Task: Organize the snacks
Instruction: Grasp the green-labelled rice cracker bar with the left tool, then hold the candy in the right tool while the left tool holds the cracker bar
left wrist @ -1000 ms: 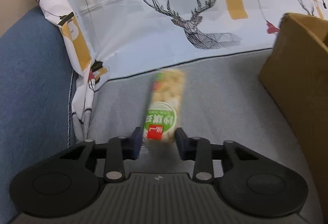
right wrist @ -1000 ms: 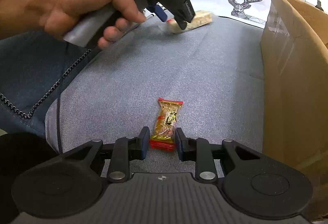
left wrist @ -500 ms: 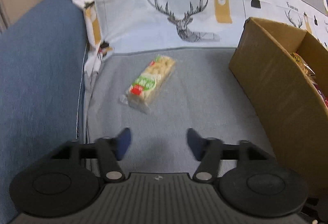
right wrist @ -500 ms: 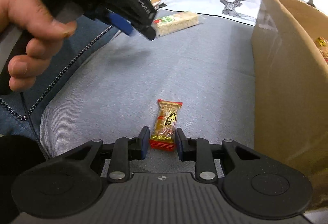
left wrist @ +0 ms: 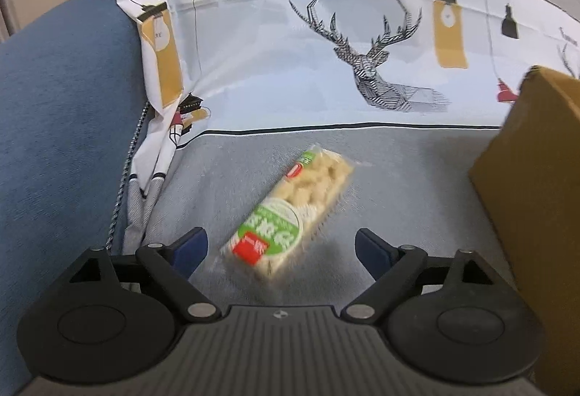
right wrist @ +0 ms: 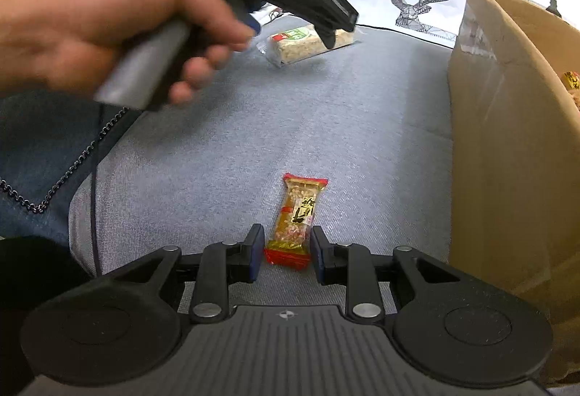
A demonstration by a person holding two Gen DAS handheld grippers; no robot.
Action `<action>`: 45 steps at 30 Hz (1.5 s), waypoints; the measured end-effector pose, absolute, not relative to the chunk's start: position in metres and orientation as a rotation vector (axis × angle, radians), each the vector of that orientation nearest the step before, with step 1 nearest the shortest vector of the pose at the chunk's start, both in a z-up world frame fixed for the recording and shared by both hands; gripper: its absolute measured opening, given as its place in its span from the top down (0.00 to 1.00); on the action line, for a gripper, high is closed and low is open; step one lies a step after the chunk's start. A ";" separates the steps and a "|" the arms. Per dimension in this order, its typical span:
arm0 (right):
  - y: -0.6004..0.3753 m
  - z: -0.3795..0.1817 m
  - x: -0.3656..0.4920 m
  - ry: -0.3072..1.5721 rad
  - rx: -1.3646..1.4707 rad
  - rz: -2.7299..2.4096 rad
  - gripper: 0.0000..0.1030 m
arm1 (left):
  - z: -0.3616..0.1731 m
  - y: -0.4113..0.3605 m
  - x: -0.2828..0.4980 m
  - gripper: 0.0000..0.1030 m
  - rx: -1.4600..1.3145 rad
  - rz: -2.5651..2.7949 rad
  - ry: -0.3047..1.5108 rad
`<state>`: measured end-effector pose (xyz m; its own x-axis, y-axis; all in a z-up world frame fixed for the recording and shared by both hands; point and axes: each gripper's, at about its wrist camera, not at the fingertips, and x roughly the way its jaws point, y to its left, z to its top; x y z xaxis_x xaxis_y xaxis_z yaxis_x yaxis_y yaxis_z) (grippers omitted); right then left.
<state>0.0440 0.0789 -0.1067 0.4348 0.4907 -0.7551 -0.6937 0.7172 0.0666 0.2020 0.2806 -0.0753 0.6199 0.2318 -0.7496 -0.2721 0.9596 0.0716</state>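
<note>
A pale rice-crisp bar (left wrist: pixel 290 215) in a clear wrapper with a green and red label lies slanted on the grey sofa cushion (left wrist: pixel 417 178). My left gripper (left wrist: pixel 281 244) straddles its near end, jaws opening wide, pads clear of the wrapper. From the right wrist view a hand holds that left gripper (right wrist: pixel 291 33) over the same rice-crisp bar (right wrist: pixel 308 44). An orange peanut bar (right wrist: pixel 297 215) with red ends lies on the cushion. My right gripper (right wrist: pixel 286 251) is shut on its near red end.
An open cardboard box (left wrist: pixel 536 178) stands at the right, also seen as the box (right wrist: pixel 507 142) with wrapped snacks (right wrist: pixel 571 80) inside. A deer-print "Fashion Home" cover (left wrist: pixel 326 70) drapes the backrest. A blue armrest (left wrist: pixel 65 124) rises at the left.
My left gripper let go of the rice-crisp bar, drew back, then came in again with its jaws spread wide around the bar, which now lies slanted. The right gripper has not moved.
</note>
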 end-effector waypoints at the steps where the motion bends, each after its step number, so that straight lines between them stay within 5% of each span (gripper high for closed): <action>1: 0.079 -0.107 0.045 0.842 -0.268 0.750 0.72 | -0.078 0.283 0.205 0.12 -0.058 0.289 0.856; 4: 0.078 -0.107 0.047 0.845 -0.265 0.754 0.72 | -0.082 0.285 0.205 0.49 -0.064 0.279 0.881; 6: 0.078 -0.107 0.047 0.841 -0.272 0.758 0.73 | -0.079 0.282 0.198 0.61 -0.053 0.260 0.889; 24: 0.068 -0.089 0.031 0.810 -0.244 0.734 0.77 | -0.044 0.224 -0.007 0.62 -0.445 0.343 0.897; 45: 0.053 -0.095 0.020 0.828 -0.267 0.749 0.75 | -0.061 0.241 -0.011 0.59 -0.594 0.362 0.982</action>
